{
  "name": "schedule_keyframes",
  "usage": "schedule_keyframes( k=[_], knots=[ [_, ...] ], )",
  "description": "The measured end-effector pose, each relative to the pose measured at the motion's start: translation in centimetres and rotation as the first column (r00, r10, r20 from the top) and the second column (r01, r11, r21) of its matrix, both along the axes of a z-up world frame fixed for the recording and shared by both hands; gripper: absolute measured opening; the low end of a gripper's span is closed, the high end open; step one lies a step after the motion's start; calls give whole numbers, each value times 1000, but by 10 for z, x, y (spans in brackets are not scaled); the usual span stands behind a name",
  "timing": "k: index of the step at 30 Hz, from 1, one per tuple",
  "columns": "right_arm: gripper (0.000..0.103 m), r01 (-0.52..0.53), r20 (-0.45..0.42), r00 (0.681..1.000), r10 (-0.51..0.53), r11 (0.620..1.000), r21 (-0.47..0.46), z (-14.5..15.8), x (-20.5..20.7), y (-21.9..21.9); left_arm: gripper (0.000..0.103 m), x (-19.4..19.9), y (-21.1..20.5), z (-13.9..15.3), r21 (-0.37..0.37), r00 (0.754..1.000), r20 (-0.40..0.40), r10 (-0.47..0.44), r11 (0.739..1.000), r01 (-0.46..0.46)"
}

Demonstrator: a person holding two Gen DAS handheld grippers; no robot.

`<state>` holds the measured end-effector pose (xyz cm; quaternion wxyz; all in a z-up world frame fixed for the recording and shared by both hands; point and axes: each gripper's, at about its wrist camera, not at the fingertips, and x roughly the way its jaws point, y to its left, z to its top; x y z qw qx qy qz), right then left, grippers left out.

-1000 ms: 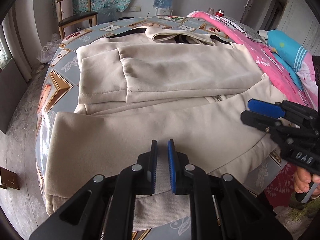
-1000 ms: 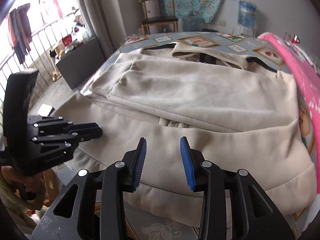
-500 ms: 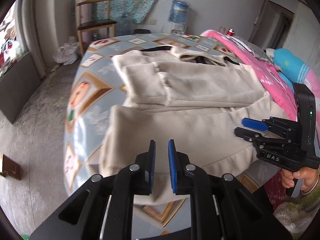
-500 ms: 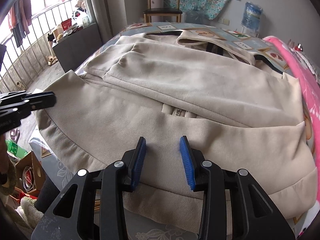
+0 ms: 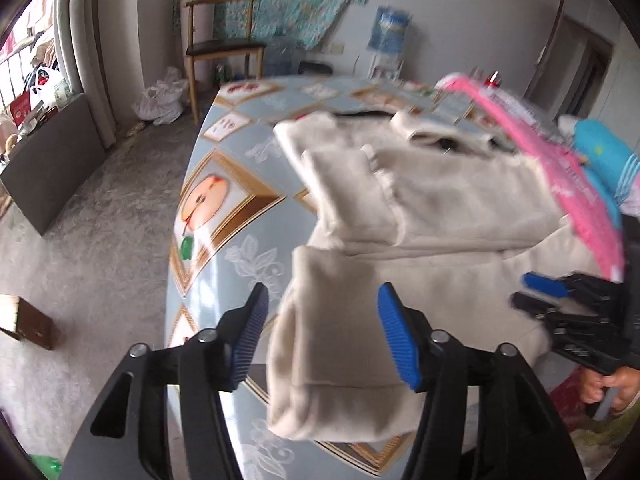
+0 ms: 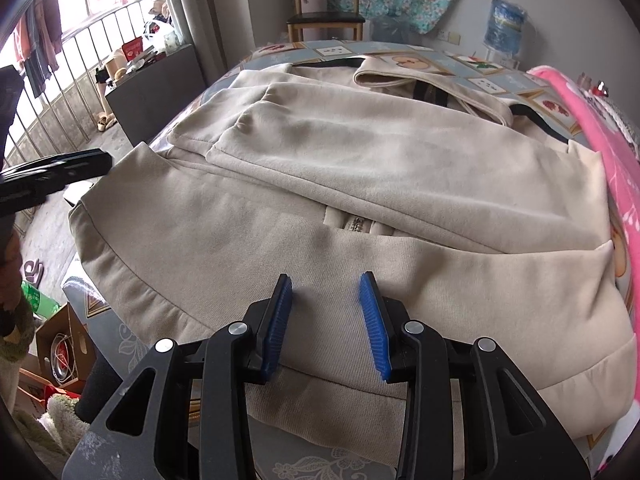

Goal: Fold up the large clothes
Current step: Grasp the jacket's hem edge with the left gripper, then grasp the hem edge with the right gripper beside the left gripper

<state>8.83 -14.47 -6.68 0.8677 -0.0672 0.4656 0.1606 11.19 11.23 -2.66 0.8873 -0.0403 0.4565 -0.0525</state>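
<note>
Beige garment point(image 5: 420, 208) hem overhangs table point(image 5: 240, 184) edge.

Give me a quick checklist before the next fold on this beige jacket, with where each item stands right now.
1. Left gripper released: ok, jaws opening, folded hem corner between them but pads off it.
2. Right gripper over the hem: ok; pads apart, not pressing cloth.
3. Beige jacket on the table: ok, though the hem hangs over the near edge.
4. Sleeves folded across the body: ok.
5. Folded corner lying flat: cannot tell, blurred.
</note>
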Motion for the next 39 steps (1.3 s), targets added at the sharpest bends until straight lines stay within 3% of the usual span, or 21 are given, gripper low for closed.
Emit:
schedule_keyframes(
  k=[3,6,10,13,16,19,23,26,32,39],
  knots=[
    [35,-1,0,1000,1,1000,0,0,0,0,57,23,12,-27,-30,992,-119,32,999,-36],
    [35,2,-1,1000,-2,1000,1,0,0,-1,56,27,16,-28,-79,996,-88,14,997,-21],
    [35,4,-2,1000,-4,1000,0,0,0,0,33,24,6,-25,-59,998,-52,-39,998,36],
    [35,4,-2,1000,-4,1000,0,0,0,0,21,17,-5,-18,6,998,-4,-61,998,61],
    [35,6,-2,1000,-6,1000,1,0,0,0,17,6,-17,-6,112,993,60,-102,989,95],
    [35,5,-1,1000,-5,1000,2,0,-1,0,15,-6,-38,-1,273,980,95,-172,952,141],
    [35,4,-2,1000,-4,1000,1,0,-1,0,15,-17,-54,2,352,967,98,-236,917,188],
    [35,3,-2,1000,-3,1000,0,0,0,0,15,-17,-54,-1,300,966,84,-246,930,211],
    [35,-1,-1,1000,1,1000,-1,0,-1,0,15,-2,-30,-6,119,982,50,-183,977,176],
    [35,-2,-1,1000,2,1000,0,0,-1,-1,15,14,-6,-16,-42,989,-22,-147,988,146]
  ],
)
